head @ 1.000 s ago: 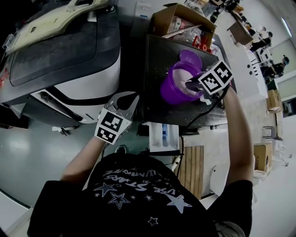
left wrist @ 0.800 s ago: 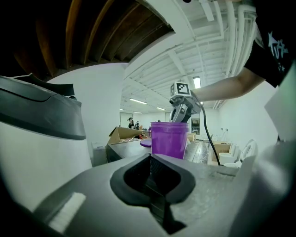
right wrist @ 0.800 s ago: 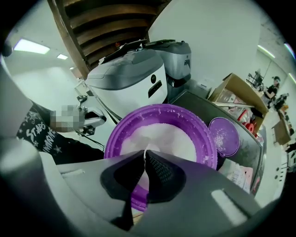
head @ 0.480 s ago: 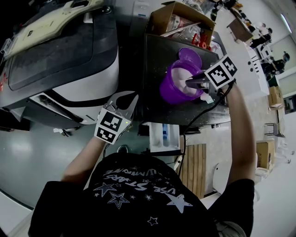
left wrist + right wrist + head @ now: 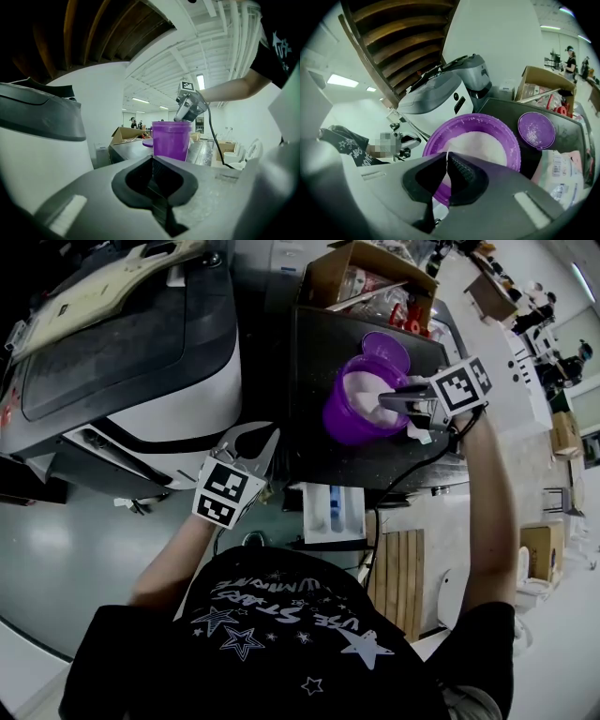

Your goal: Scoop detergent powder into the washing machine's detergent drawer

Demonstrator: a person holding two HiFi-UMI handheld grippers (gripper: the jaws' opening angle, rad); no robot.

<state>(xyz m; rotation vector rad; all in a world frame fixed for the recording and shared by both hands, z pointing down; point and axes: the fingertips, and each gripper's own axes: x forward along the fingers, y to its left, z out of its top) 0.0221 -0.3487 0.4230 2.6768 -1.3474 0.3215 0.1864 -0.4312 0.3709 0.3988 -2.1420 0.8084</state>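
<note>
A purple bucket (image 5: 349, 418) of white detergent powder (image 5: 480, 143) stands on a black top (image 5: 314, 442); its purple lid (image 5: 384, 349) lies just behind it. My right gripper (image 5: 384, 397) hovers over the bucket's rim, jaws shut on a thin white piece, apparently a scoop (image 5: 418, 434) hanging under it. In the right gripper view the right gripper (image 5: 447, 154) points at the powder. The white detergent drawer (image 5: 333, 512) juts open below the top's front edge. My left gripper (image 5: 262, 434) hangs left of the drawer, shut and empty. The left gripper view looks past it (image 5: 152, 158) at the bucket (image 5: 171, 139).
A large grey and white machine (image 5: 122, 352) fills the left. An open cardboard box (image 5: 361, 277) with clutter stands behind the lid. A wooden slatted board (image 5: 394, 577) lies on the floor at the right. People stand far back in the room.
My right gripper has shifted a little right and away over the bucket. The left gripper has hardly moved.
</note>
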